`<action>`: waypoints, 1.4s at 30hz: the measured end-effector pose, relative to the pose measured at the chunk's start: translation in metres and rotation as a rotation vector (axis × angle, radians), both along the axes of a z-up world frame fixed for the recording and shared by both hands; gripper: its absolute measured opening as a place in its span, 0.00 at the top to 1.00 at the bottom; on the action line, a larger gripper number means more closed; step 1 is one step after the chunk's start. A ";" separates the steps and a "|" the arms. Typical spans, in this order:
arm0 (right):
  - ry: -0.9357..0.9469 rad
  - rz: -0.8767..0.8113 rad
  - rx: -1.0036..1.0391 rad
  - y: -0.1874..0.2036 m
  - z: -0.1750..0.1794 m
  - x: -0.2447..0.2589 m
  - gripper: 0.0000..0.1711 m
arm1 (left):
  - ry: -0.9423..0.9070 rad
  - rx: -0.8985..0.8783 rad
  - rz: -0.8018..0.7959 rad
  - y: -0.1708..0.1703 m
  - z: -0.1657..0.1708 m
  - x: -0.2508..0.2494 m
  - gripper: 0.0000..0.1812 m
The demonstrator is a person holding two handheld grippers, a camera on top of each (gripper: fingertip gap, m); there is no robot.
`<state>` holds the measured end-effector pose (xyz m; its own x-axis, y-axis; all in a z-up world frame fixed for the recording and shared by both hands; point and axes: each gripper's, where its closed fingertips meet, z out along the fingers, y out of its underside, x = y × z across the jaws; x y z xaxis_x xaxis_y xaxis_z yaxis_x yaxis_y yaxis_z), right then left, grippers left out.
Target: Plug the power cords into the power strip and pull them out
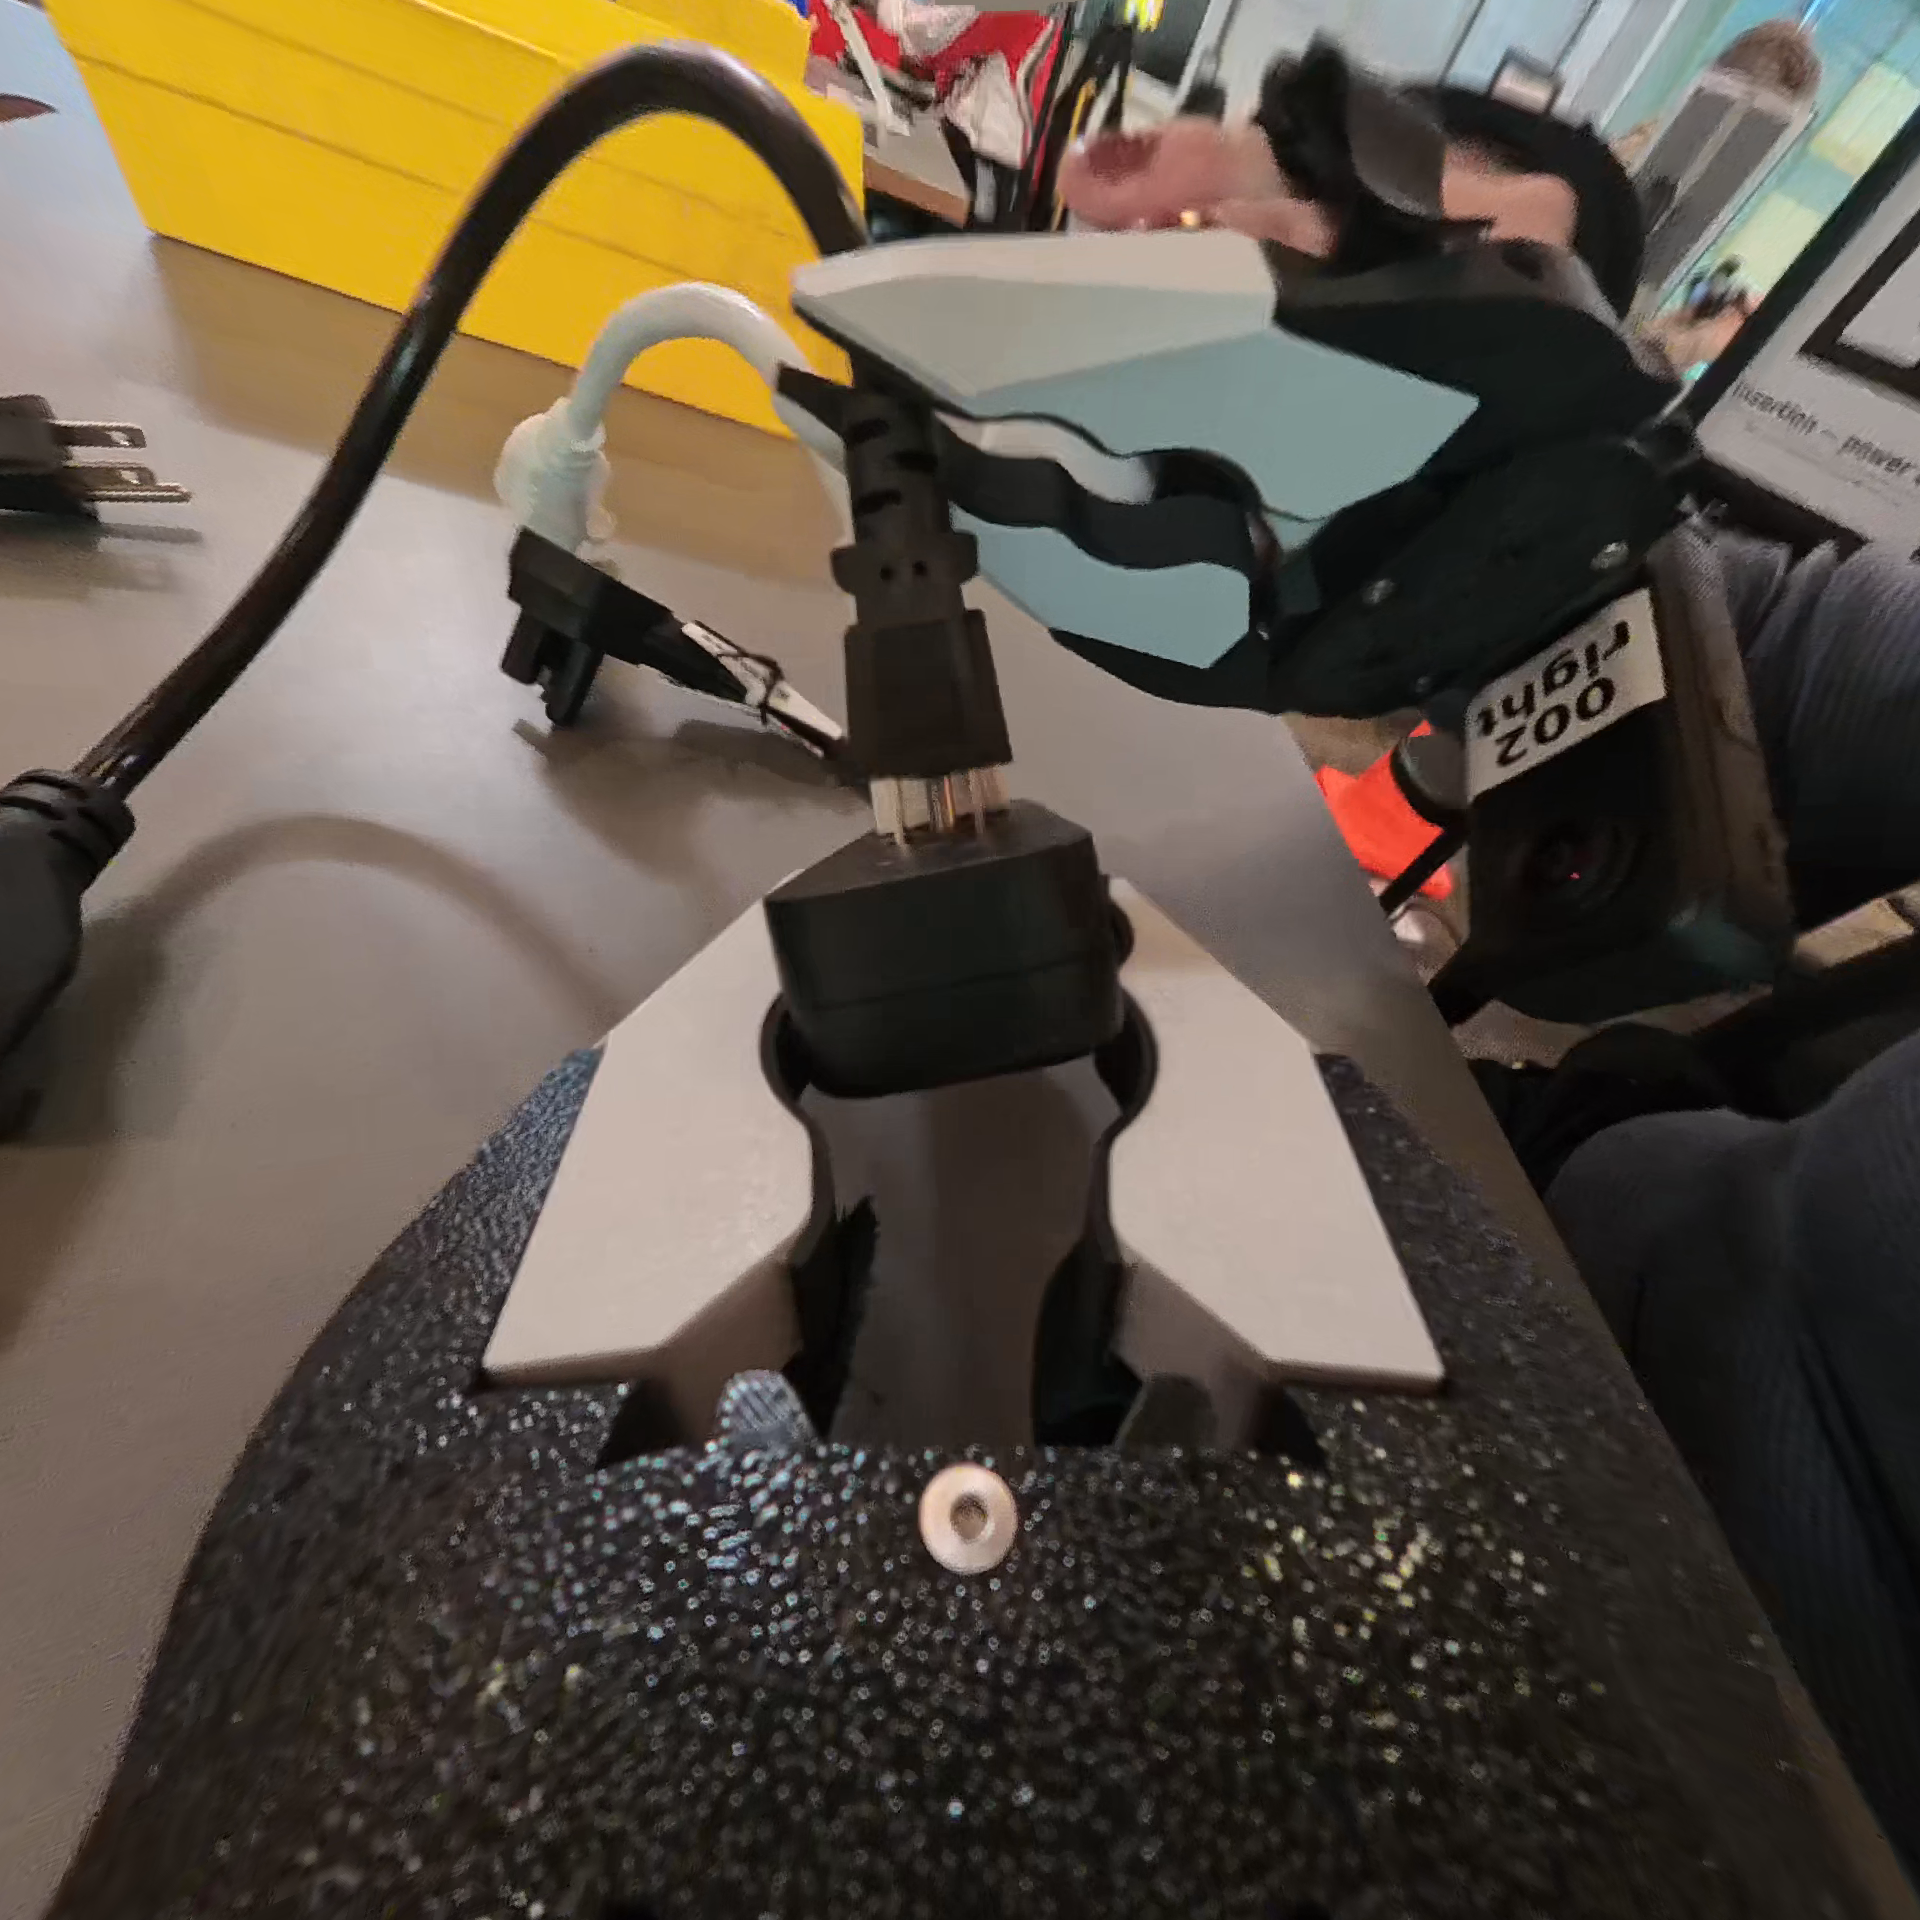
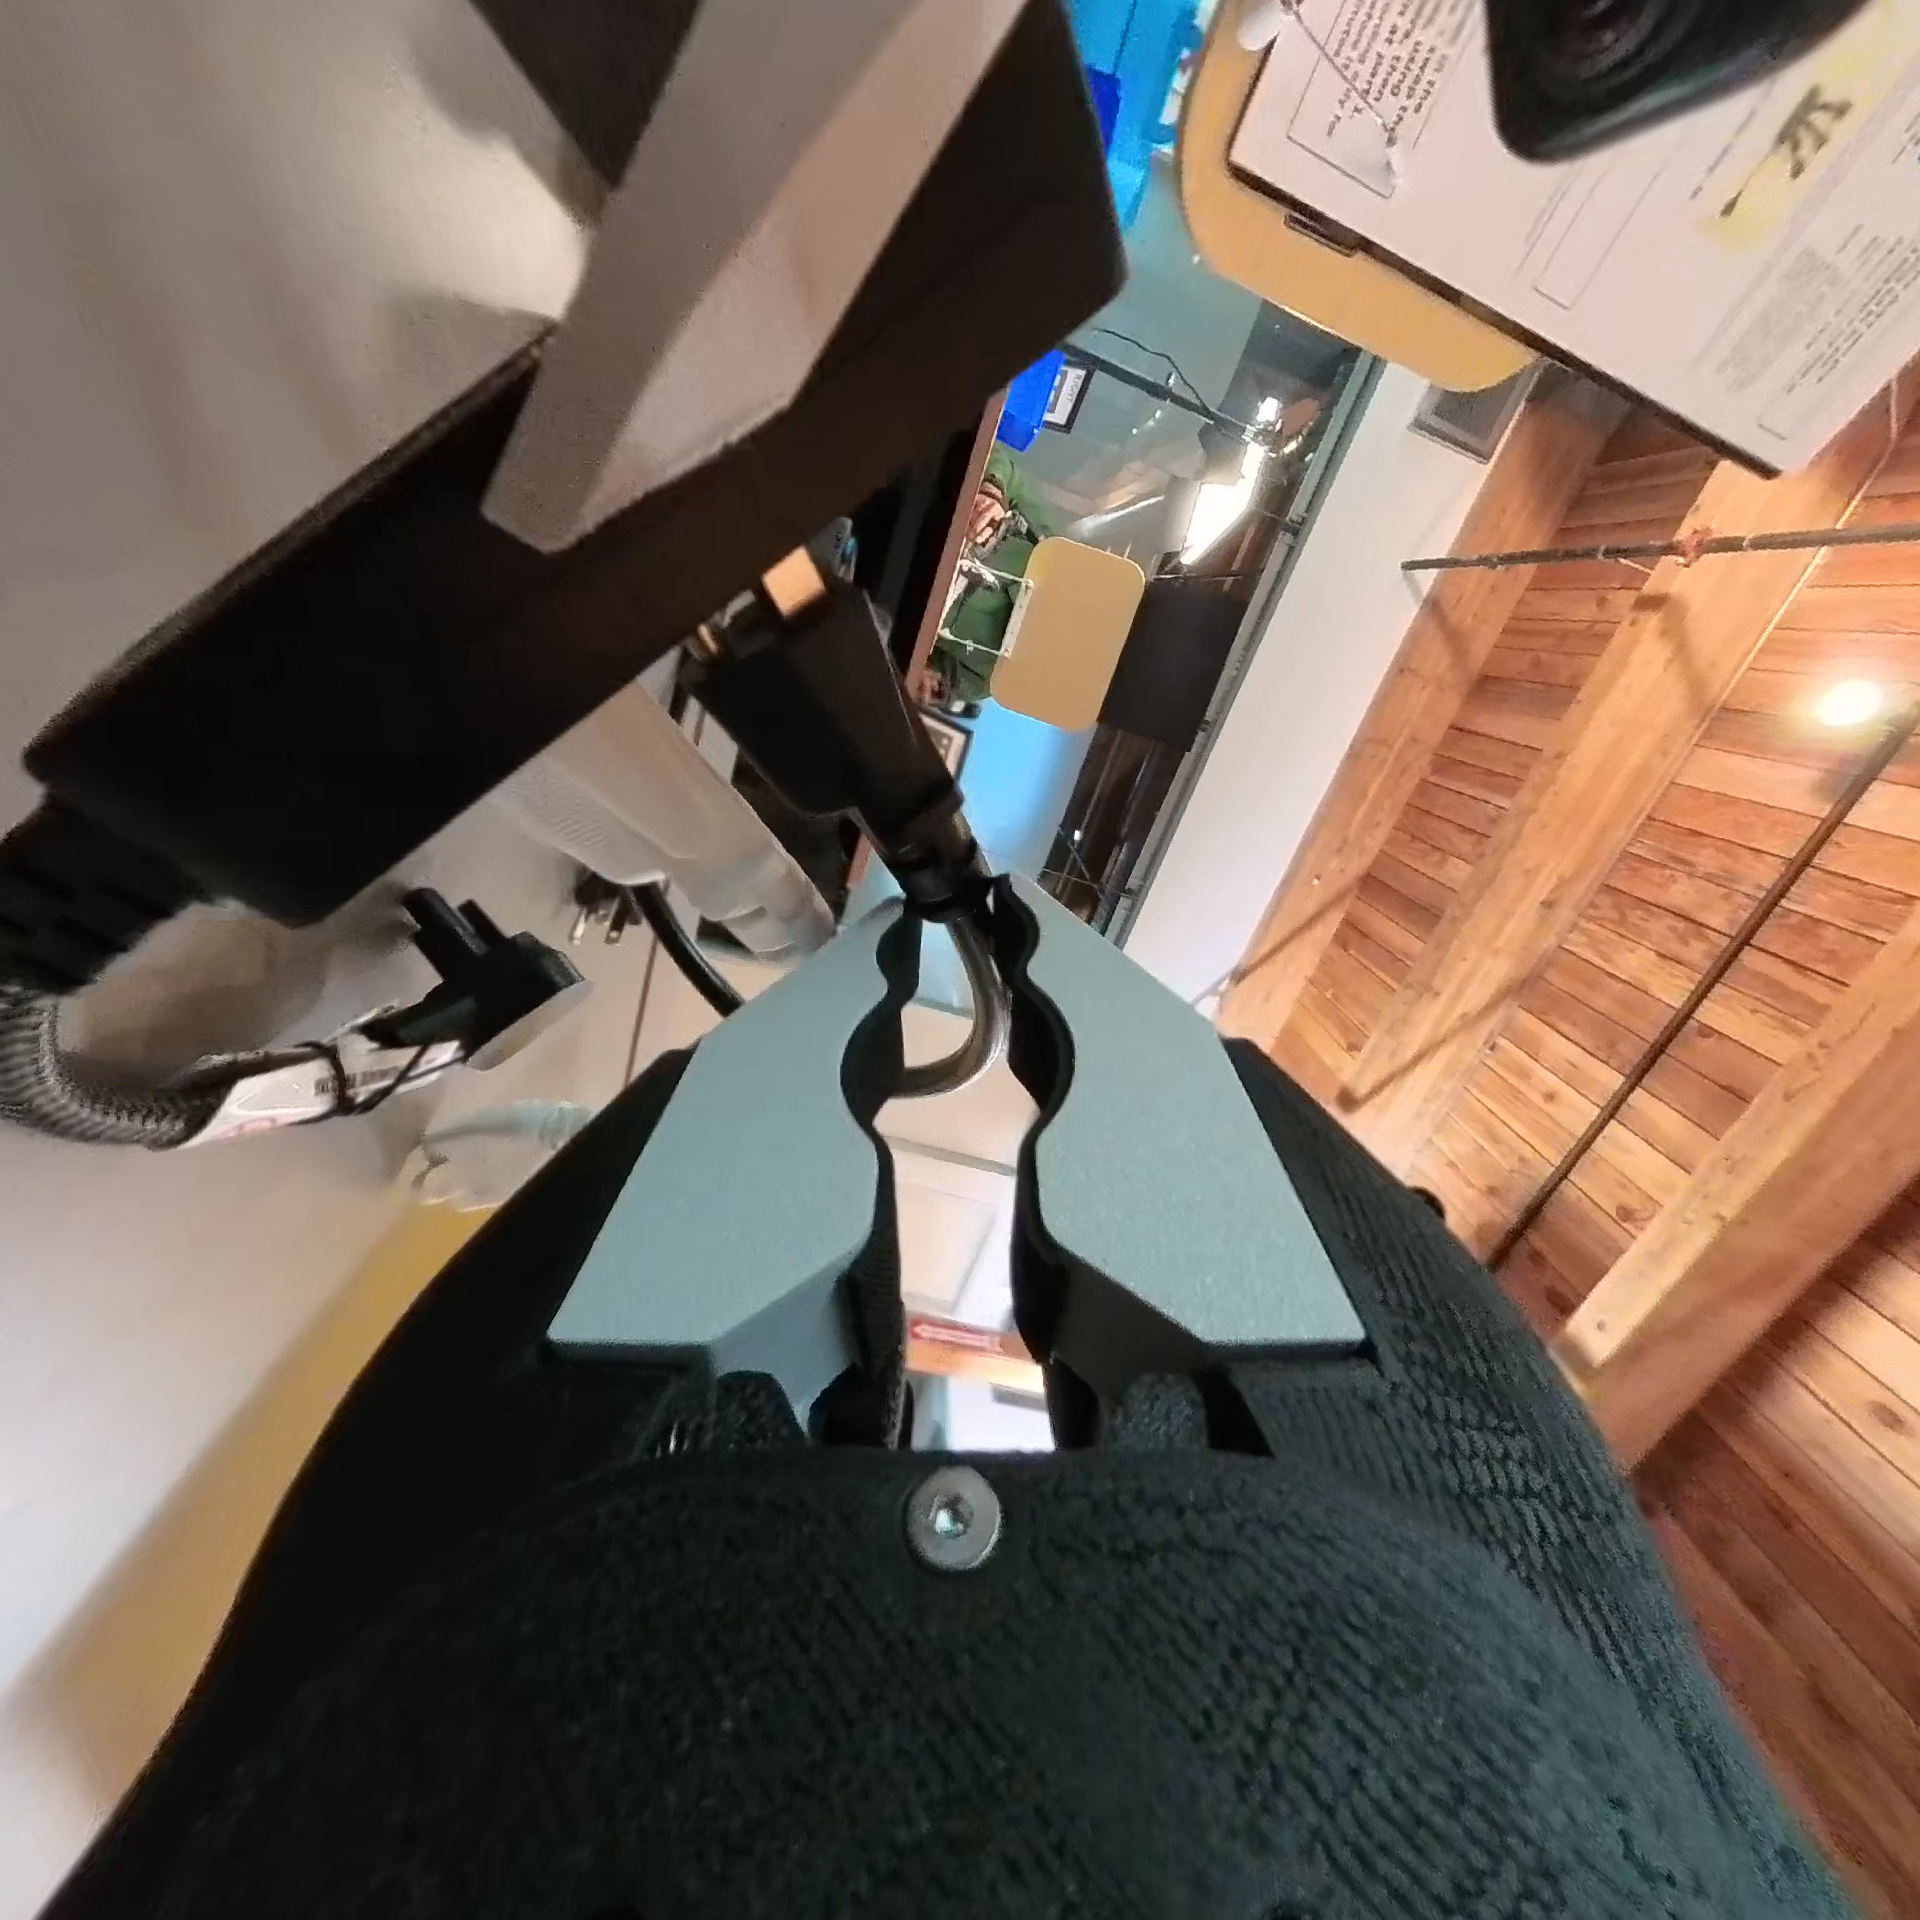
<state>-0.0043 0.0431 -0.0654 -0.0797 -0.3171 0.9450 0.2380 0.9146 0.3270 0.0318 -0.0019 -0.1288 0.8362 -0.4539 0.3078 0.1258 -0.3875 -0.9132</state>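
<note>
While your left hand-held gripper (image 1: 940,997) clamped black socket block (image 1: 940,935) low over grey tabletop (image 1: 312,935), your right hand-held gripper (image 1: 935,457) pinched black plug (image 1: 920,665) at strain relief. Prongs stood partly exposed above socket. Plug's black cord (image 1: 436,343) arched left. Spare plug (image 1: 78,457) lay well apart, far left, near yellow bin (image 1: 416,156).
</note>
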 end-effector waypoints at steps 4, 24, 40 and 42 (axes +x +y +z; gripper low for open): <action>-0.027 0.035 -0.056 -0.003 0.001 0.001 0.93 | -0.017 0.031 0.000 -0.002 0.005 -0.001 0.73; -0.273 0.339 -0.705 -0.048 -0.008 0.045 0.66 | 1.199 0.506 0.072 -0.028 0.005 -0.027 0.74; -0.388 0.315 -0.835 -0.052 -0.087 0.028 0.92 | 1.400 0.563 -0.070 -0.032 -0.021 -0.016 0.74; -0.361 0.308 -0.841 -0.050 -0.091 0.026 0.92 | 1.384 0.541 -0.013 -0.031 -0.019 -0.023 0.75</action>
